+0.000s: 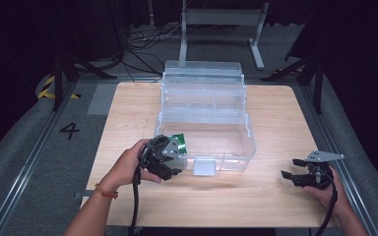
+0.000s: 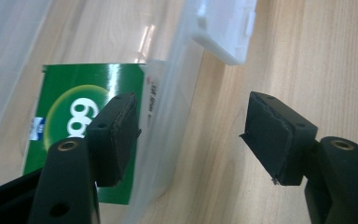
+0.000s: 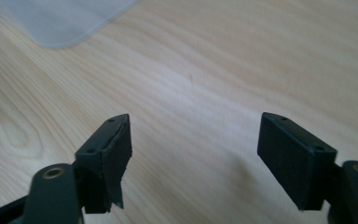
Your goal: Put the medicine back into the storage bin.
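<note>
1. High view: a clear plastic bin with its lid swung open sits mid-tabletop. The left tool is at the bin's near corner, about 7 o'clock of the bin, right by a green packet that lies inside that corner. The right tool rests well apart at 4 o'clock, over bare wood.

2. Left gripper view: the jaws stand partly apart and straddle the bin's clear wall. One pad is over the packet inside, the other is outside above the wood. Neither pad presses on anything that I can see. The bin's white latch sits at 12 o'clock.

3. Right gripper view: the jaws are wide apart with nothing between them, only wood grain below and a corner of clear plastic at 11 o'clock.

4. Risk, as I judge it: if the left tool closes where it is, it would pinch the wall with or instead of the packet, and a pull could drag or tip the light bin. A grab at the glossy packet's edge alone may slip.
</note>
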Tool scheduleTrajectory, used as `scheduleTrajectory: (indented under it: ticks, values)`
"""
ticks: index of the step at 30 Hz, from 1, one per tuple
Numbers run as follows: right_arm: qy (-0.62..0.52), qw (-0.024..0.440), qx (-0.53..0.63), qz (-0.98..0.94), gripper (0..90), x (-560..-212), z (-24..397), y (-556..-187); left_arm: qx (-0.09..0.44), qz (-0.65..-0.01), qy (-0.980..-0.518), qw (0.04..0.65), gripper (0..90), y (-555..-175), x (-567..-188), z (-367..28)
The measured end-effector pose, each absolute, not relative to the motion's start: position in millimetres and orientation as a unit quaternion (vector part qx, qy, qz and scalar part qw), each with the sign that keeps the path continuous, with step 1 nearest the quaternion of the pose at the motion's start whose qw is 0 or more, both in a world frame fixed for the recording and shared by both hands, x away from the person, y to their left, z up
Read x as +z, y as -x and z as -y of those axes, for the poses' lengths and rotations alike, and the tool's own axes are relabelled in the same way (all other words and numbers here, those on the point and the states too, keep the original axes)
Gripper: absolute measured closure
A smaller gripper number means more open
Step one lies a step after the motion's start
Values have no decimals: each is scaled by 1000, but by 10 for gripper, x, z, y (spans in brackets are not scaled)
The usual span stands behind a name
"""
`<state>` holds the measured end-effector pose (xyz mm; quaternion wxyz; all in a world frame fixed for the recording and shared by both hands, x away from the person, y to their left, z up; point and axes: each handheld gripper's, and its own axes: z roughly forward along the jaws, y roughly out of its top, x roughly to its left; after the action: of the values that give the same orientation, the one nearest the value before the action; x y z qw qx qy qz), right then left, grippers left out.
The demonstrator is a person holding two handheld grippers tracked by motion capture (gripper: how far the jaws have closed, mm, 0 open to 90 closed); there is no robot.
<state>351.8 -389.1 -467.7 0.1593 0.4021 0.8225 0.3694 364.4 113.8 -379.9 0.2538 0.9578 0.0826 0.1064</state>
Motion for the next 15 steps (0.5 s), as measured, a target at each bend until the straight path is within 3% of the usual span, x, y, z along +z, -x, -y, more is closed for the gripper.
scheduleTrajectory:
  ticks: [5, 12, 15]
  values:
    - [-359, 178, 392, -828, 342, -4321, 3758, -3651, 91, -99, -956, 261, 443, -3702, -3874, -1189]
    - [-295, 211, 430, -827, 397, -3589, 3328, -4177, 102, -127, -951, 262, 573, -3735, -3886, -1256]
    - [-277, 213, 438, -829, 403, -3442, 3206, -4316, 100, -129, -950, 267, 598, -3747, -3885, -1273]
